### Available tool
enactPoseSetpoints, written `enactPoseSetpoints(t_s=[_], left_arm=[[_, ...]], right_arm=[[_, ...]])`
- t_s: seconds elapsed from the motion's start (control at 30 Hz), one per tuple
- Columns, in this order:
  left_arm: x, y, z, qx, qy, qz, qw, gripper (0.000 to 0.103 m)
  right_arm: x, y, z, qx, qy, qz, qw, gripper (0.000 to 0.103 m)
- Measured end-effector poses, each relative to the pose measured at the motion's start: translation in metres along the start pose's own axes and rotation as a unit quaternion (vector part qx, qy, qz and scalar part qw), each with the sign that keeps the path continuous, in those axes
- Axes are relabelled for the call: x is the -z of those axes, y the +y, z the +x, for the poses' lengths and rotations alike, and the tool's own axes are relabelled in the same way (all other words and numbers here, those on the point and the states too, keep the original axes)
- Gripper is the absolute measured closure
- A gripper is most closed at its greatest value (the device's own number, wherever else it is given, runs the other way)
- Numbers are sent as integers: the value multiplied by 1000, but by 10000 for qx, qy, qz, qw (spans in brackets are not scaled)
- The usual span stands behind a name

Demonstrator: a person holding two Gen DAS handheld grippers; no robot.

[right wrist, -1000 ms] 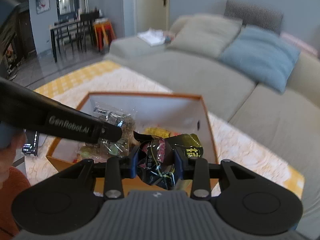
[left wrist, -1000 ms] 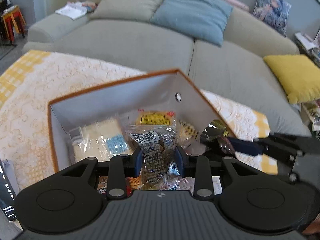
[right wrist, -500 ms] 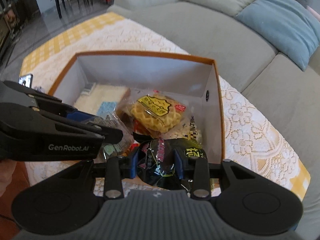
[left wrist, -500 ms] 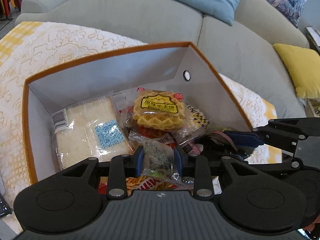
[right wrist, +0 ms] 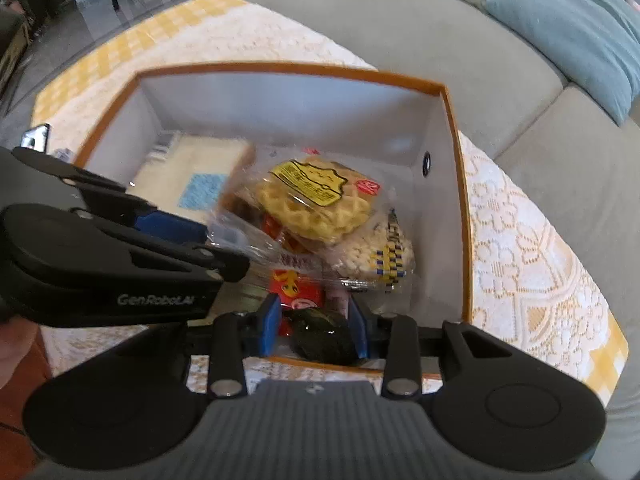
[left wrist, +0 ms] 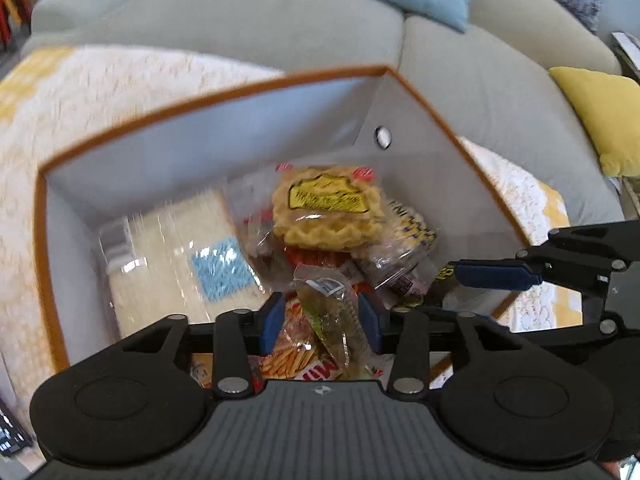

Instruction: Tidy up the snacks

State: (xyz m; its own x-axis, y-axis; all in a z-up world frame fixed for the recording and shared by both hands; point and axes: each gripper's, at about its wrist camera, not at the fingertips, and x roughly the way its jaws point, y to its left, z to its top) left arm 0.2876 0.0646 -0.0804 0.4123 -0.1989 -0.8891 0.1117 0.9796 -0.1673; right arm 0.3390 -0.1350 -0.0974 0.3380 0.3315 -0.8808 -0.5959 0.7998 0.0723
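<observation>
An orange-rimmed box (left wrist: 208, 96) (right wrist: 452, 128) with white walls holds several snacks: a yellow waffle pack (left wrist: 326, 208) (right wrist: 316, 200), a pale flat pack with a blue label (left wrist: 188, 264) (right wrist: 200, 176) and a red pack (right wrist: 296, 288). My left gripper (left wrist: 320, 318) is low inside the box near its front wall, jaws parted around a clear green snack bag (left wrist: 332, 312). My right gripper (right wrist: 314, 326) is beside it at the front right, jaws parted around a dark foil snack bag (right wrist: 320, 336). Whether either bag is still pinched is unclear.
The box stands on a lace cloth with yellow checks (right wrist: 520, 248) (left wrist: 100, 92). A grey sofa (left wrist: 260, 28) with a blue cushion (right wrist: 572, 20) and a yellow cushion (left wrist: 600, 112) lies behind. A phone (right wrist: 36, 136) lies left of the box.
Both grippers have come down into the box with their bags. Their jaws now stand wider apart than before.
</observation>
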Motion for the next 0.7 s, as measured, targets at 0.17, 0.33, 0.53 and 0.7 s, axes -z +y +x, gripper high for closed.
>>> enactPoseSetpoints(t_s=[0.17, 0.33, 0.53, 0.7], left_arm=[[-3, -8, -28, -138, -323, 279, 9990, 46], [-3, -22, -62, -330, -690, 576, 9954, 46], [8, -41, -100, -646, -1061, 1089, 9863, 46], [35, -54, -133, -813, -1496, 1418, 9751, 46]], right_arm=[[0, 0, -24, 120, -217, 75, 9997, 59], [3, 4, -60, 282, -562, 235, 9977, 55], [14, 14, -104, 588, -856, 431, 9937, 53], [34, 24, -135, 806, -1150, 769, 9871, 51]])
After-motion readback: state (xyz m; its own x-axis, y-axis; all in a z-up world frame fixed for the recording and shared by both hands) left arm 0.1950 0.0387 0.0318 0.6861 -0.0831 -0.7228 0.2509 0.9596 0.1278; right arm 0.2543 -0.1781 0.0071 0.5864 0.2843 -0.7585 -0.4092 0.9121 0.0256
